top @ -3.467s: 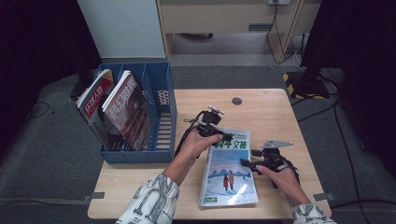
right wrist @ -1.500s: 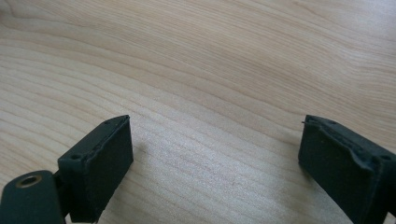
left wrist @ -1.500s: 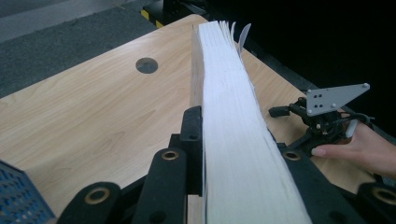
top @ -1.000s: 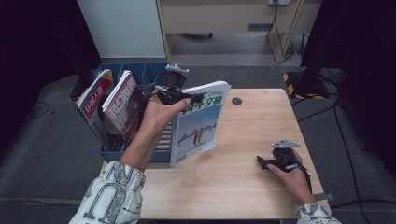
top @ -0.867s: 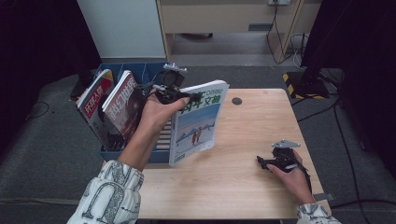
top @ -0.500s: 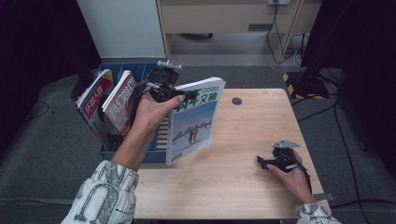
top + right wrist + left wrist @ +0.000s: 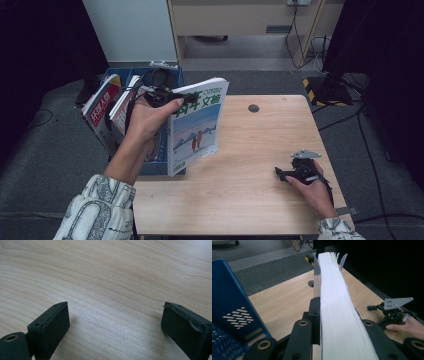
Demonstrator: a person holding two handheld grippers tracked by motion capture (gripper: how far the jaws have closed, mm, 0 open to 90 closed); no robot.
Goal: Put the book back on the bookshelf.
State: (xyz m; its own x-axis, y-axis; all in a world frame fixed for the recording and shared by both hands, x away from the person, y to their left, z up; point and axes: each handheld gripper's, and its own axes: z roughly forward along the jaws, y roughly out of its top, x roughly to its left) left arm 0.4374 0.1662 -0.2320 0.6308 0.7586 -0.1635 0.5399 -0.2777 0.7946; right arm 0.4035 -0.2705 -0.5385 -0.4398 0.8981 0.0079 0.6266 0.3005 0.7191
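Pale wooden bench (image 7: 240, 150), dark room around it. Left gripper (image 7: 159, 95) jaws clamp the magazine (image 7: 196, 125) by its top edge; it hangs upright, long axis vertical (page block running away between the jaws). Blue crate (image 7: 170, 80) stands just beside. Right gripper (image 7: 299, 171) rests with jaws apart.

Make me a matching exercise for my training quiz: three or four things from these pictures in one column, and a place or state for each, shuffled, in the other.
Things:
1. thick magazine with the snowy blue cover
2. left gripper
3. right gripper
4. blue plastic crate

States:
A. jaws open, resting on the wooden table
B. held upright, off the table
C. at the table's left edge, holding red-covered magazines
D. clamped on a magazine's page edge

Pairs: 1-B, 2-D, 3-A, 4-C
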